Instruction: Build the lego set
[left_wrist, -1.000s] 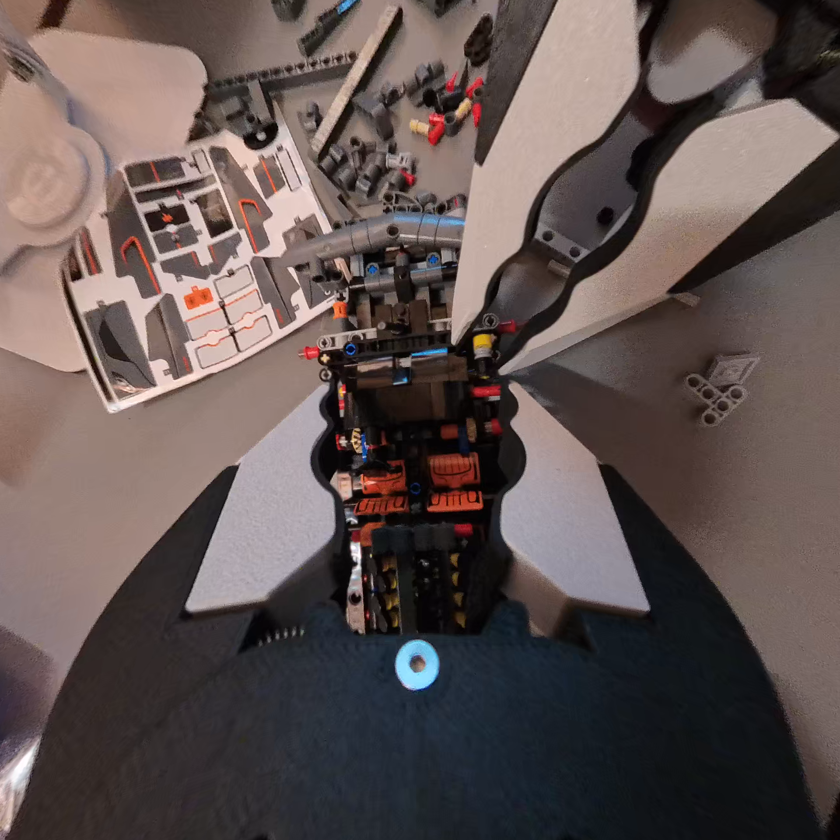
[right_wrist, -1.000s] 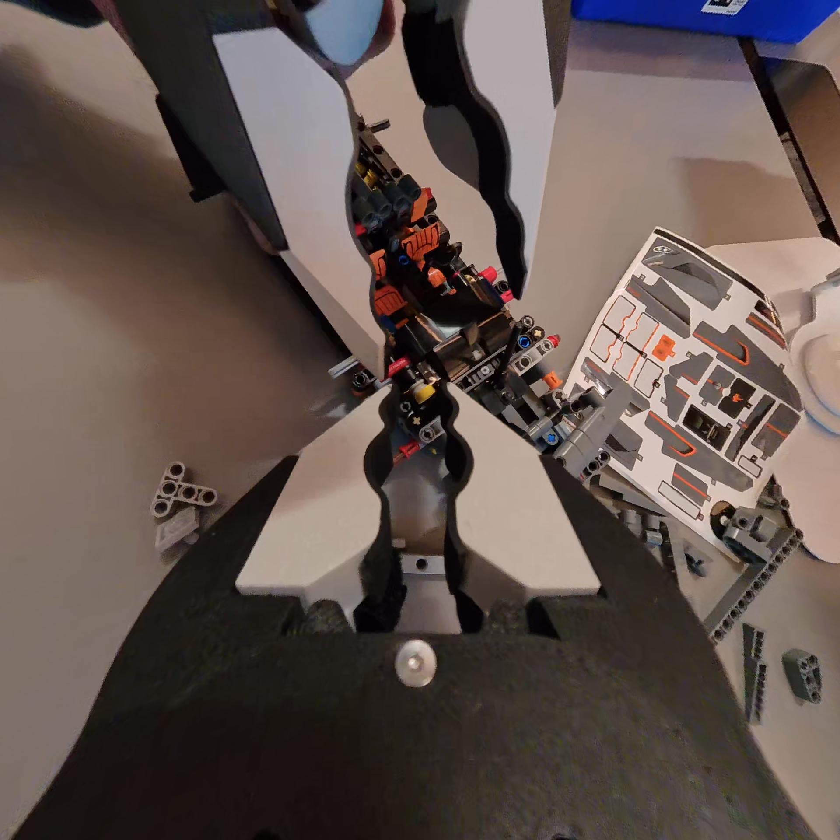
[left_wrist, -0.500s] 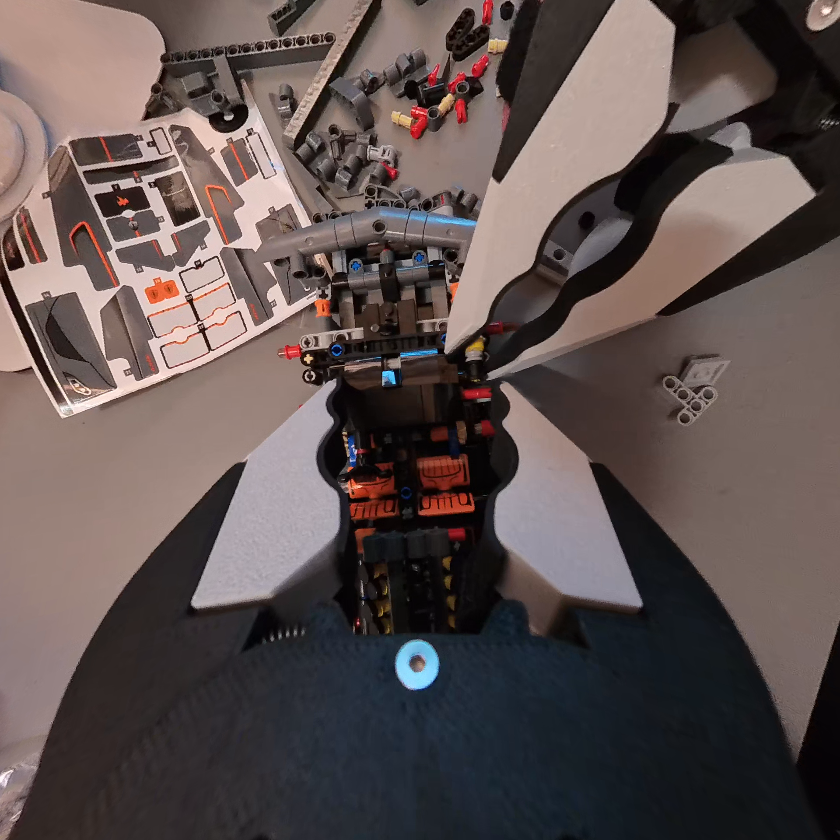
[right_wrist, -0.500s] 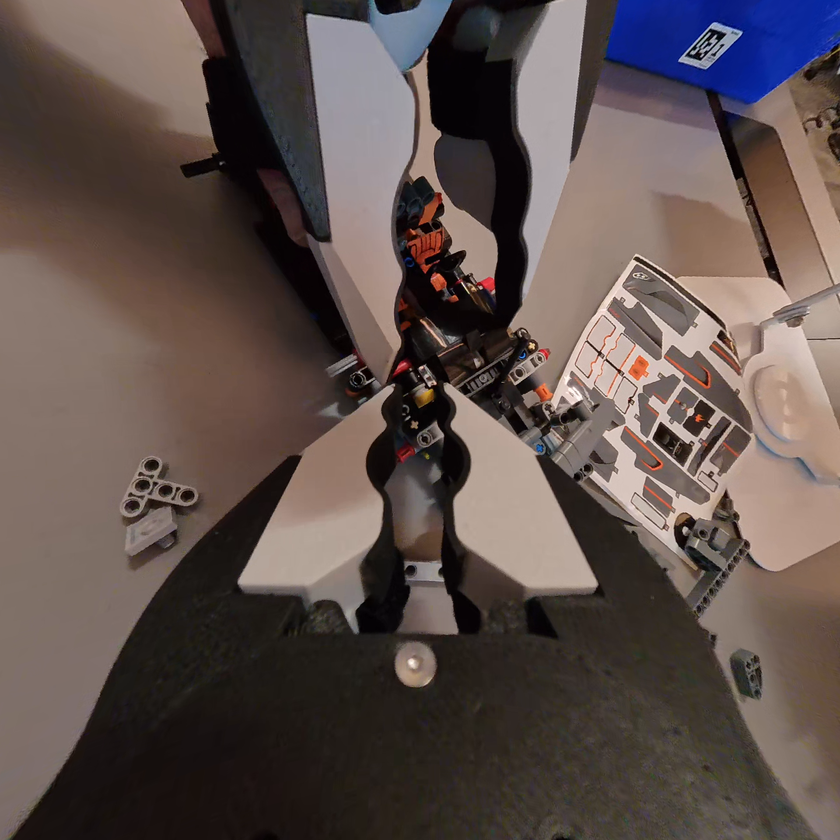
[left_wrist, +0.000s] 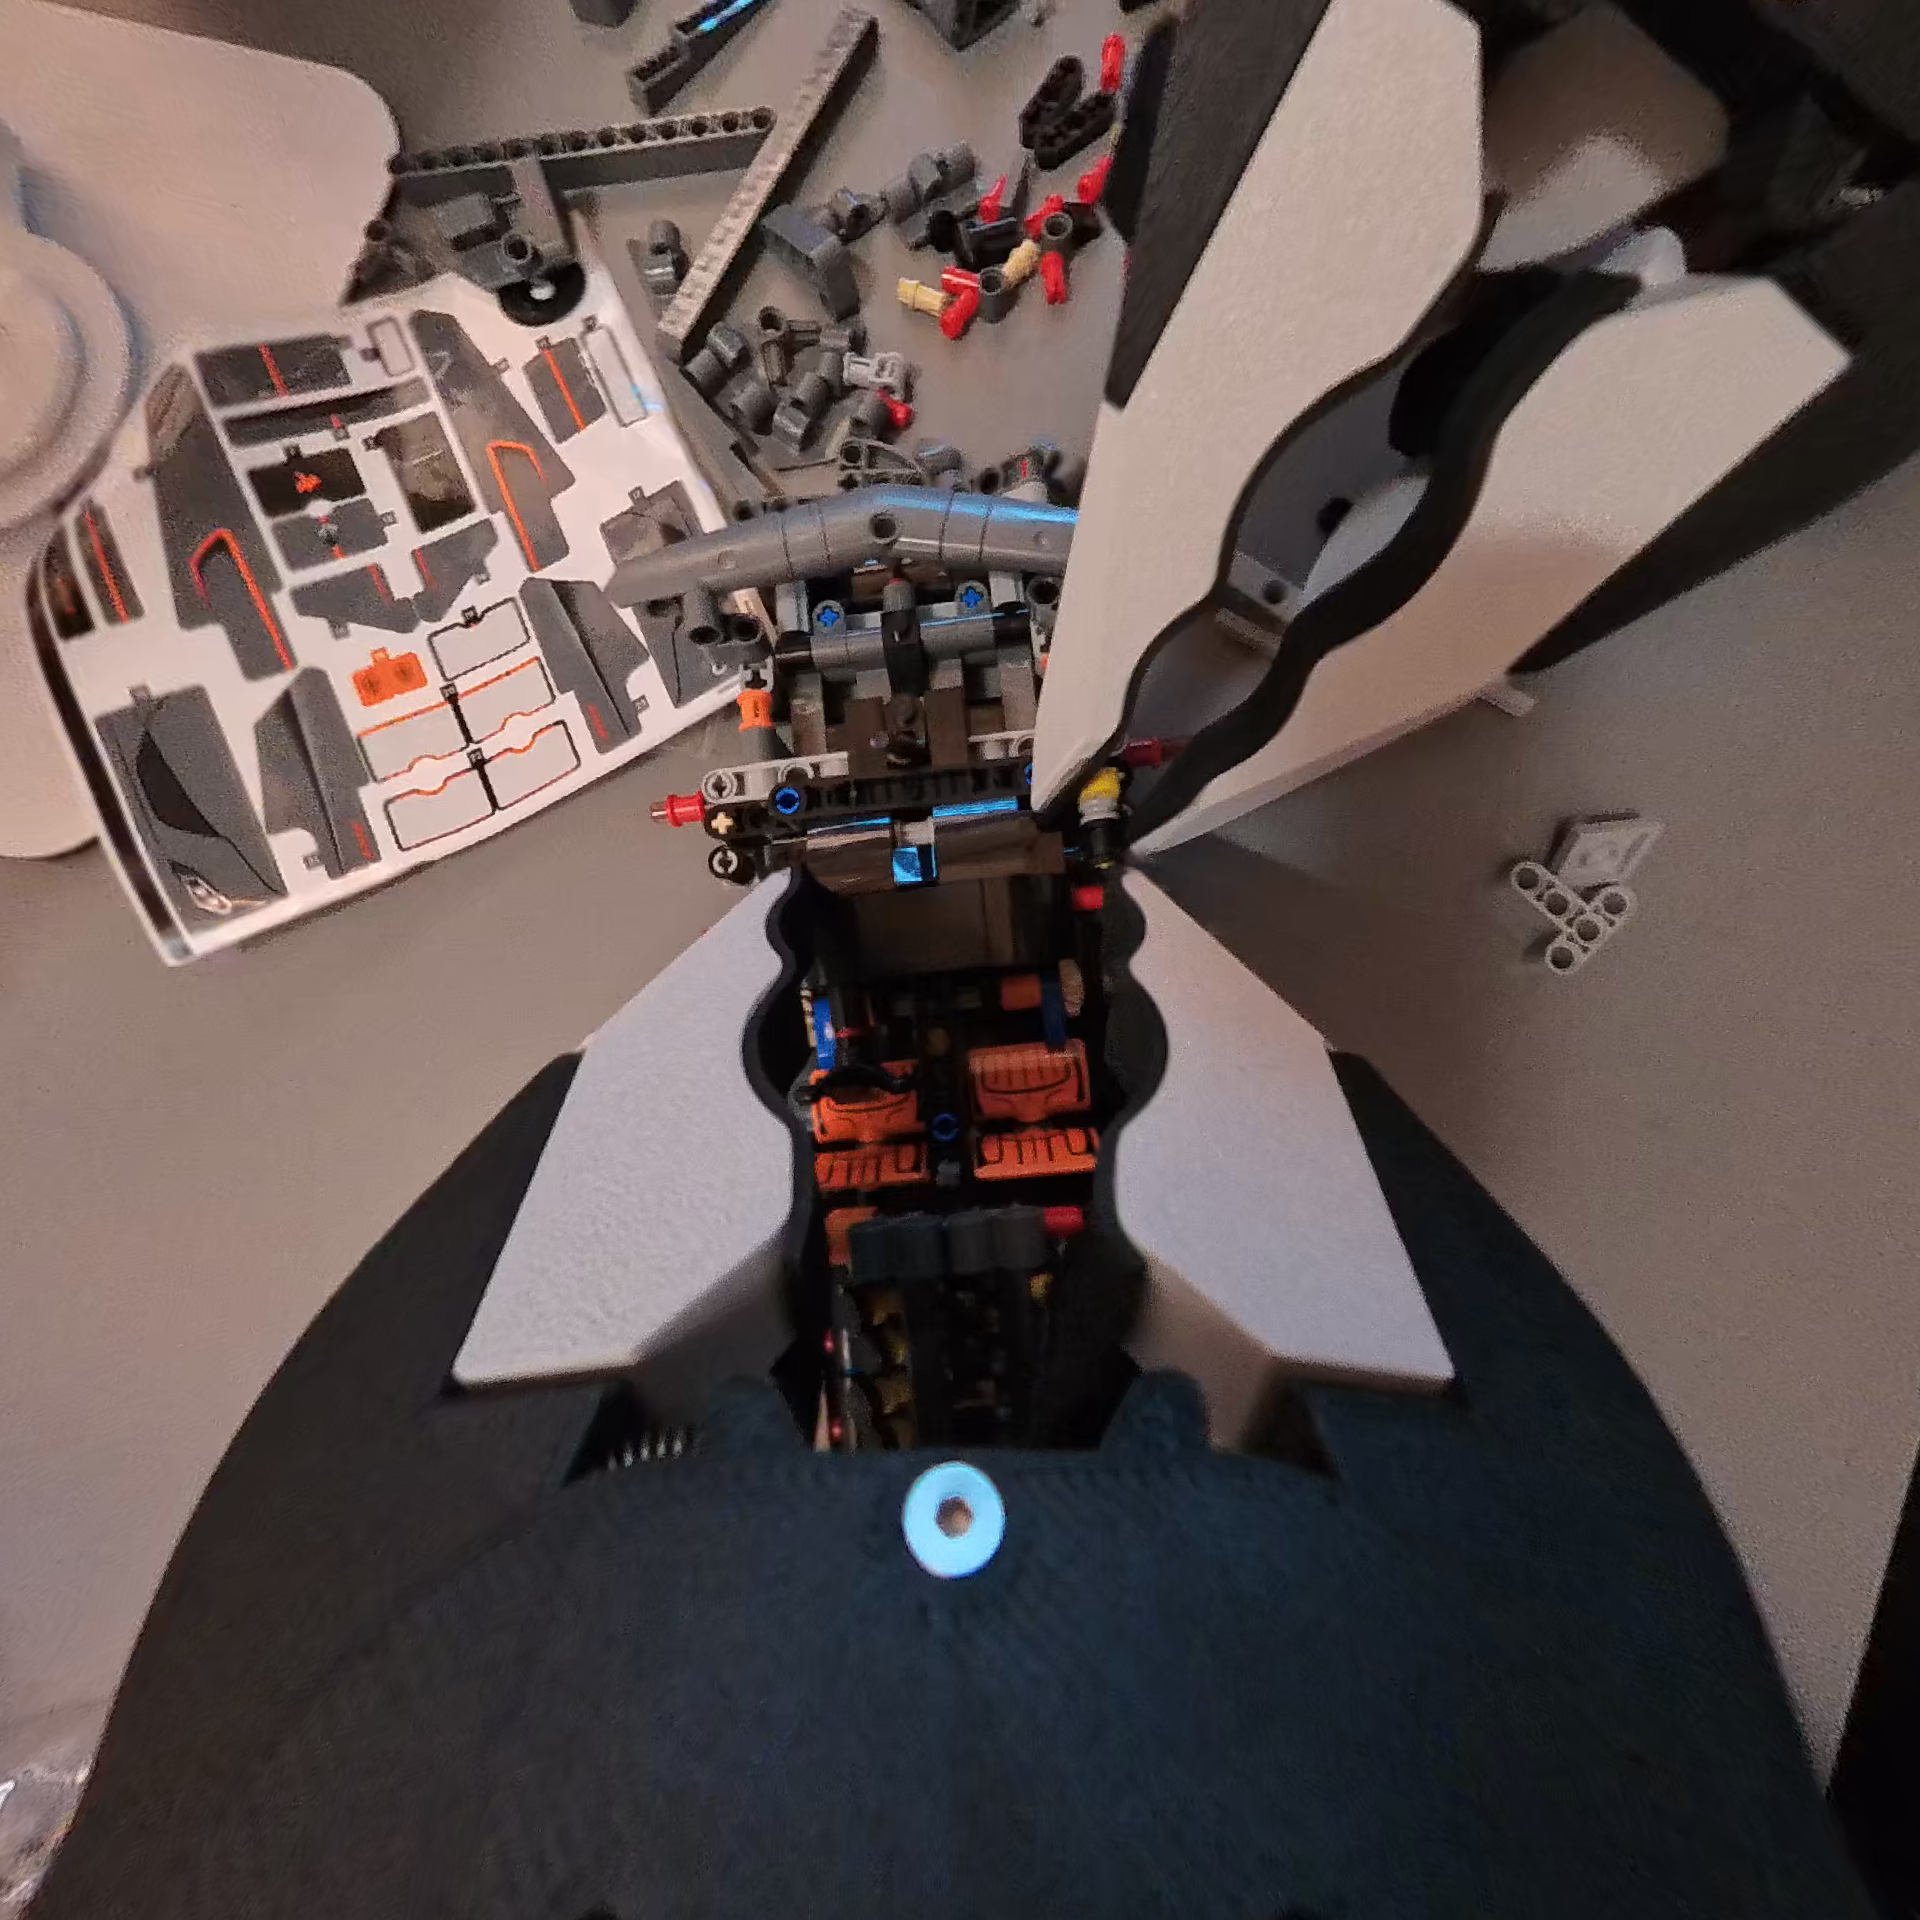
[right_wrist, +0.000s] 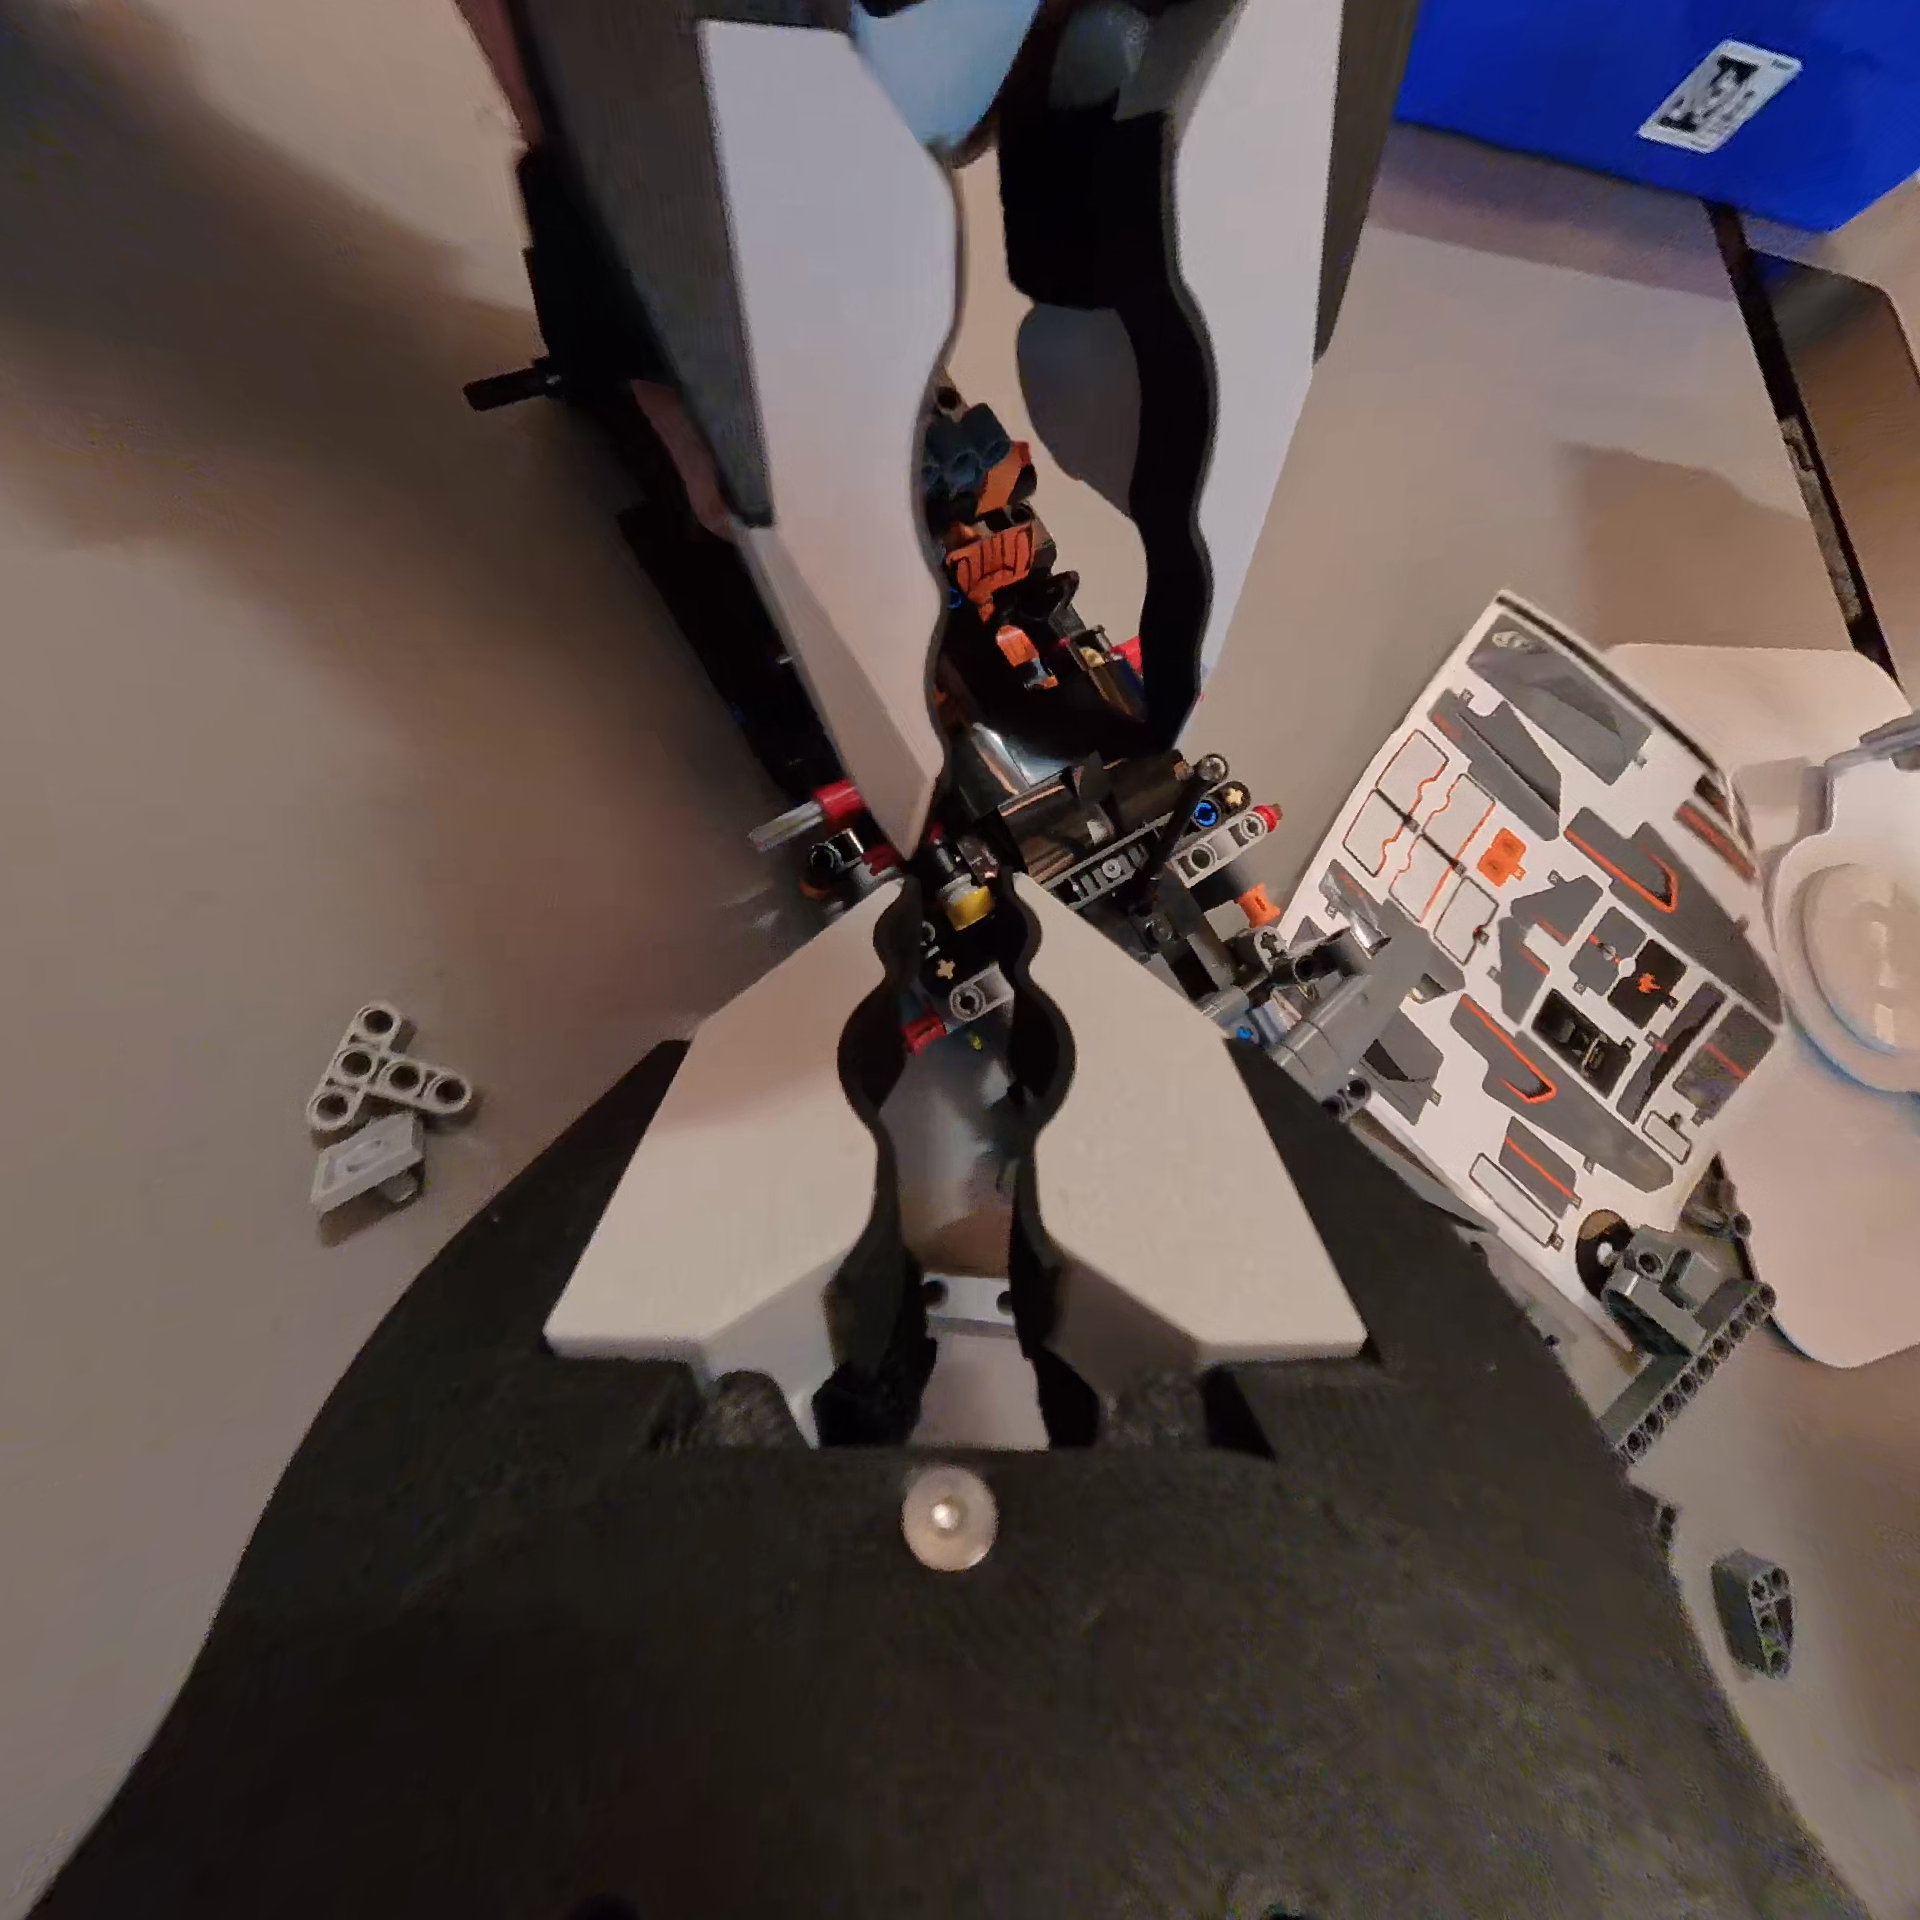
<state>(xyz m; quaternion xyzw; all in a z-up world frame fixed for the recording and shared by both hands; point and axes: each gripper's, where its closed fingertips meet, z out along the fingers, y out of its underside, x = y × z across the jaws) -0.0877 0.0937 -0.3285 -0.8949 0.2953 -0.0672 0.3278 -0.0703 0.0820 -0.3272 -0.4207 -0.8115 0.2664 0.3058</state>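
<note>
Sticker sheet (left_wrist: 353, 634) shifted right, both claws gripping lego model (left_wrist: 935, 1039).

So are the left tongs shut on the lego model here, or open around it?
Shut on it: the left tongs have both fingers pressed against the sides of the lego model, with no gap showing.

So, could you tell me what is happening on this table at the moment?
A person is building a lego set with two handheld grippers. The left gripper has its jaws clamped around the half-built model, a dark chassis with orange seats. The right gripper meets it from the opposite side, its jaws nearly closed around a corner of the model near a yellow piece. A sticker sheet and loose gray and red parts lie beyond on the table.
</note>
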